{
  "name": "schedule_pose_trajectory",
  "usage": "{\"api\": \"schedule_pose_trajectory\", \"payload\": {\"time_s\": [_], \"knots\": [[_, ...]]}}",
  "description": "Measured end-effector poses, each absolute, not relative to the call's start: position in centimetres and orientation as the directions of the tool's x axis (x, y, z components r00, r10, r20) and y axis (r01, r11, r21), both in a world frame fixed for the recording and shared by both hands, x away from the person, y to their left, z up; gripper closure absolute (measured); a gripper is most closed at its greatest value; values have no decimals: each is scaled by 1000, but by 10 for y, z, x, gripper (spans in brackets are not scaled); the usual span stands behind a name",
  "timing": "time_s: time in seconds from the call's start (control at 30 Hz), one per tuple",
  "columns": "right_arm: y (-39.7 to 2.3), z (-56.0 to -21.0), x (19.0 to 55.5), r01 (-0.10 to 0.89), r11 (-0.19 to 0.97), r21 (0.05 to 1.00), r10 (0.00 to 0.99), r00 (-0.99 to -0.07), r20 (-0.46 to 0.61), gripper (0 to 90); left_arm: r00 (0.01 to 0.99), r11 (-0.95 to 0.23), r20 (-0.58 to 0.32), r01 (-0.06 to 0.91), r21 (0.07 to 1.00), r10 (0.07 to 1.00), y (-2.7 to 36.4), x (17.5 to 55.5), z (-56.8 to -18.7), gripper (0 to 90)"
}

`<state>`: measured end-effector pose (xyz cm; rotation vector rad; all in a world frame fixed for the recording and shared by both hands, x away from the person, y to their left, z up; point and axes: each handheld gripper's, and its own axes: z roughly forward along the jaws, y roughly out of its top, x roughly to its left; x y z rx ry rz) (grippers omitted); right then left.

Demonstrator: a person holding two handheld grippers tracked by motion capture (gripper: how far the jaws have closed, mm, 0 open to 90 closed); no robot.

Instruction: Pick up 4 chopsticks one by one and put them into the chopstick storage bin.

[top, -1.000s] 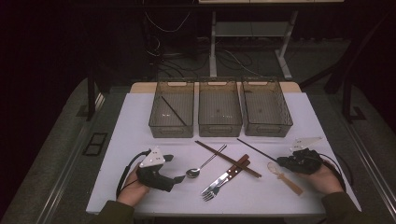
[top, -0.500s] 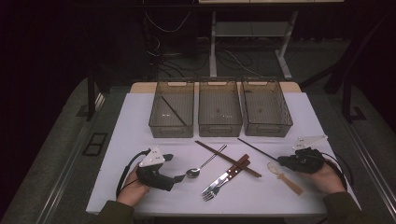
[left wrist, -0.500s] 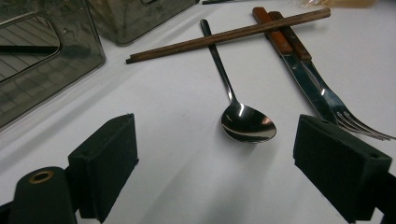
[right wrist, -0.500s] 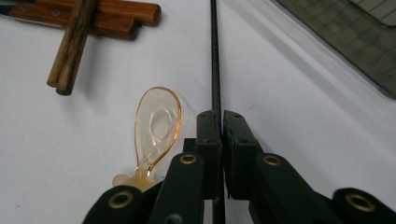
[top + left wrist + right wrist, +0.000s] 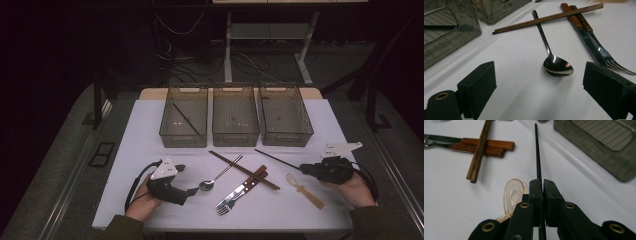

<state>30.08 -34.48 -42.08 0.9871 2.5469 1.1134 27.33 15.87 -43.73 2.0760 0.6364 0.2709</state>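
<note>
Black chopstick [image 5: 537,157] clamped in right gripper [image 5: 543,185], at 3 o'clock; left gripper [image 5: 539,82], jaws just widening, frames spoon [image 5: 556,66]. One chopstick binned [image 5: 185,118]; most cutlery remains.

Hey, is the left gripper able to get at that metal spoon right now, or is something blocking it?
Probably yes. The left gripper stands open with the metal spoon's bowl lying just ahead between its jaws, bare table around it. The chopsticks cross only the far handle.
</note>
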Motion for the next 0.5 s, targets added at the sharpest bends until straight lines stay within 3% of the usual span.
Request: {"api": "schedule_pose_trajectory", "payload": {"time_s": [0.5], "knots": [[-352, -403, 297, 471, 415, 778, 636, -762, 122, 859, 850, -460, -45, 328, 825, 526, 156, 272, -438, 101]]}}
